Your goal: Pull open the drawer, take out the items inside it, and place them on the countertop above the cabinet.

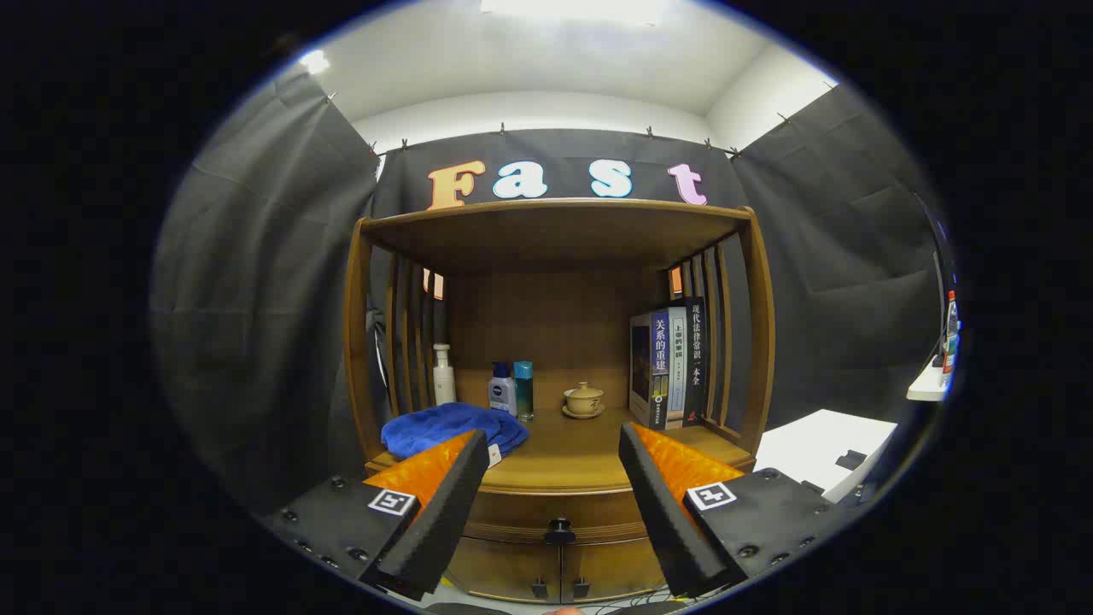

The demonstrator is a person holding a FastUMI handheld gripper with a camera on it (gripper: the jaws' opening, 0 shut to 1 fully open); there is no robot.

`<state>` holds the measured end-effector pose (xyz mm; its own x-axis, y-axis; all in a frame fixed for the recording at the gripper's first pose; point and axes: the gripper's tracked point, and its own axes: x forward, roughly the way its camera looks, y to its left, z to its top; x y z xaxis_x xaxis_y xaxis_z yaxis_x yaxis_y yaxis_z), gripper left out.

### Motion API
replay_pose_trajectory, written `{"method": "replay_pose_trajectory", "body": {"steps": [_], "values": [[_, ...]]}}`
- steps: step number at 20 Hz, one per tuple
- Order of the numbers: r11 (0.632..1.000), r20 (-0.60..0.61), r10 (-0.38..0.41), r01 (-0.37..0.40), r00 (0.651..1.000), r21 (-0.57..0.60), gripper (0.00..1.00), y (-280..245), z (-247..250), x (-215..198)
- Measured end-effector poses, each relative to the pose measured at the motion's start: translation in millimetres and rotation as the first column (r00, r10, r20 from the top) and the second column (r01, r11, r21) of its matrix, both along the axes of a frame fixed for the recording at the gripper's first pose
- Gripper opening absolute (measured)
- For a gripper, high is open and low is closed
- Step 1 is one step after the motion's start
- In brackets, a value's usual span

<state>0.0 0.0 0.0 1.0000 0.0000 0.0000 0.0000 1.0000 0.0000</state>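
Note:
A wooden cabinet stands ahead of me, with its drawer [559, 512] shut under the countertop [564, 461]. The drawer's dark round knob [560, 533] sits low between my two fingers and a little beyond them. My gripper [555, 453] is open, its fingers spread wide with nothing between them. What lies inside the drawer is hidden.
On the countertop lie a blue towel [452, 427] at the left, a white pump bottle [442, 376], two small bottles [511, 389], a lidded teacup [584, 400] and upright books [670, 367] at the right. A shelf roof [555, 224] and slatted sides enclose it. A white table [820, 444] stands to the right.

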Motion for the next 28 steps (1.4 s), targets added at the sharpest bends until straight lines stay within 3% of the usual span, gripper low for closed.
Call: {"method": "replay_pose_trajectory", "body": {"steps": [28], "values": [[1.0,0.009,0.012,-0.012,1.0,0.001,0.99,3.6,-3.9,6.3]]}}
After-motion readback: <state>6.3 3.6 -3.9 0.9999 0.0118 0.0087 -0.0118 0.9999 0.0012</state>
